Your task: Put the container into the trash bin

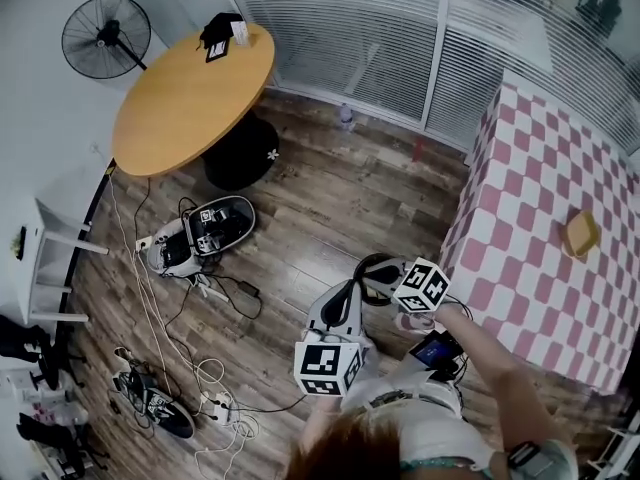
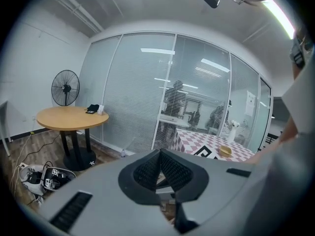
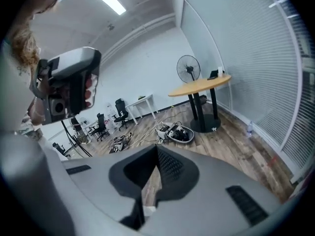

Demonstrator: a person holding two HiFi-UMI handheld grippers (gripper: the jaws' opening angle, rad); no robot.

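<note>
- You hold both claws low in front of you over the wooden floor (image 1: pixel 330 198), short of the checkered counter (image 1: pixel 520 198) at your right. On that showing, the pickup has not begun.
- Your left claw (image 2: pixel 159 154) is clenched, its mesh pads pressed together with nothing between them. It points roughly toward the checkered counter, likely because the target lies there.
- Your right claw (image 3: pixel 156 151) is likewise clenched on nothing. It faces the other way, toward the round wooden counter (image 3: pixel 199 85) and the standing fan (image 3: pixel 188 69).
- The yellow container (image 1: pixel 581 235) sits alone on the checkered counter, toward its right edge in the head view and well apart from both claws. Either claw would have to spread before it could take hold.
- No trash bin shows in any view, so where the container must go cannot be told.
- The count: two claws, one container, two counters, one fan, and one open equipment case (image 1: pixel 205 230) on the floor amid loose cables.
</note>
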